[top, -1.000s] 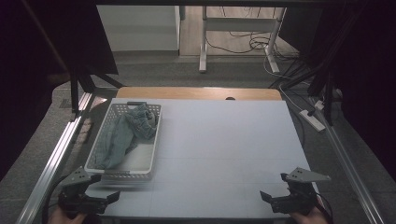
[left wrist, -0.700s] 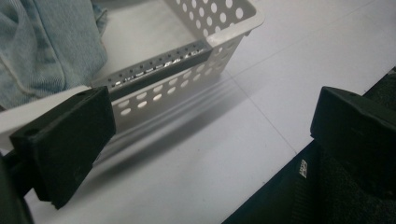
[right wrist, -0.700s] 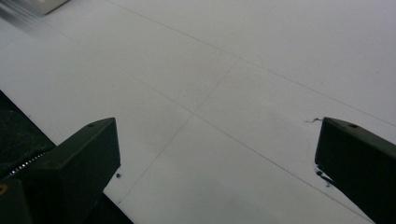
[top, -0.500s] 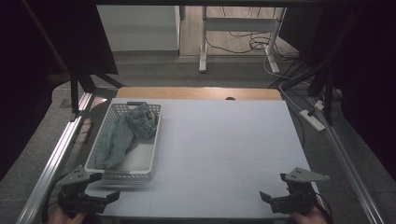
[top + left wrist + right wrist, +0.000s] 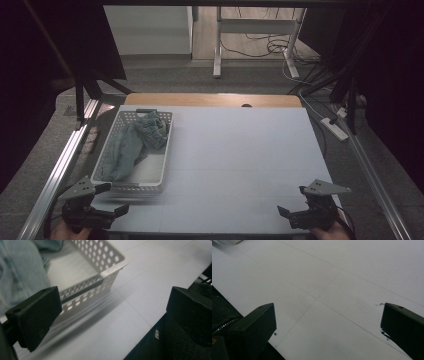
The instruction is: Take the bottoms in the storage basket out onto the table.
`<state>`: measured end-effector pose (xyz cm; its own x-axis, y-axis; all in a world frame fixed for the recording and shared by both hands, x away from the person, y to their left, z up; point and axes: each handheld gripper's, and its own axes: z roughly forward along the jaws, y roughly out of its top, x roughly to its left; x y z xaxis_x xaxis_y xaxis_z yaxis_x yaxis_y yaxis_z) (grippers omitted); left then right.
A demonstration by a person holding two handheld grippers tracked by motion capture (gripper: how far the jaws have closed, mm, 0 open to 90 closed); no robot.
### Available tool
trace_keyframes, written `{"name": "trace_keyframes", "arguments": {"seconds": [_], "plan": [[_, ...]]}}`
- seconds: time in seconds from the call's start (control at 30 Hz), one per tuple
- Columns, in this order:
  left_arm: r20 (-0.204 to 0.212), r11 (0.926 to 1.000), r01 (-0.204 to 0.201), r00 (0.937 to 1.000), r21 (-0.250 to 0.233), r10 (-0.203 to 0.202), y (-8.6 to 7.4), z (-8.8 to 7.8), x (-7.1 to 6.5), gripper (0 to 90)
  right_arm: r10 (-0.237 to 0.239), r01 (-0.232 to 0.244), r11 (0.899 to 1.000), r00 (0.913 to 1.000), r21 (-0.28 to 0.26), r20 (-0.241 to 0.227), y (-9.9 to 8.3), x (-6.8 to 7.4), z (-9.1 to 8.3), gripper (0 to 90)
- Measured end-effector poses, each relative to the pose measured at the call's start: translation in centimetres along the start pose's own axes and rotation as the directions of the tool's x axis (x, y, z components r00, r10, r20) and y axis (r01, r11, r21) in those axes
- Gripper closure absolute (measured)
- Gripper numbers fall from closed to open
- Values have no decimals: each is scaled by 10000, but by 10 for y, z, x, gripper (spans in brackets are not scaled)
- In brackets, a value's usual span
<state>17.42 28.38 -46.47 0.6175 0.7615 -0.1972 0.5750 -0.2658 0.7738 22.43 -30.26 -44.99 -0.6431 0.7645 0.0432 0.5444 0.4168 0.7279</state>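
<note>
Both wide-open claws, left claw and right claw, have barely moved near the basket.

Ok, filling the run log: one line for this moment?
left gripper: open, near basket | right gripper: open, over table | cloth: in basket

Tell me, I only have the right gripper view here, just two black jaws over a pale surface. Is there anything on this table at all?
Observer: Yes. A white perforated basket sits on the table's left side, in front of the left gripper.
Operator: Is anything inside it?
Observer: A crumpled blue-grey cloth lies in it, bunched toward the far end.
Operator: Is that other gripper holding the cloth?
Observer: No. In the left gripper view its jaws stand wide apart, just short of the basket's near corner, touching nothing.
Operator: And mine?
Observer: The right gripper is at the table's near right edge, open, far from the basket.
</note>
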Motion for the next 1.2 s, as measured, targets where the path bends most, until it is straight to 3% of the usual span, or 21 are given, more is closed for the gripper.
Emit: {"name": "trace_keyframes", "arguments": {"seconds": [0.53,1.2], "plan": [[-258,9995,62,9996,-309,-70,10,0,7,0,15,-15,10000,10000,88,6,0,0,1,7],[-588,9999,-31,9983,-158,22,26,10,16,0,-64,64,9997,10000,222,1,1,1,2,7]]}}
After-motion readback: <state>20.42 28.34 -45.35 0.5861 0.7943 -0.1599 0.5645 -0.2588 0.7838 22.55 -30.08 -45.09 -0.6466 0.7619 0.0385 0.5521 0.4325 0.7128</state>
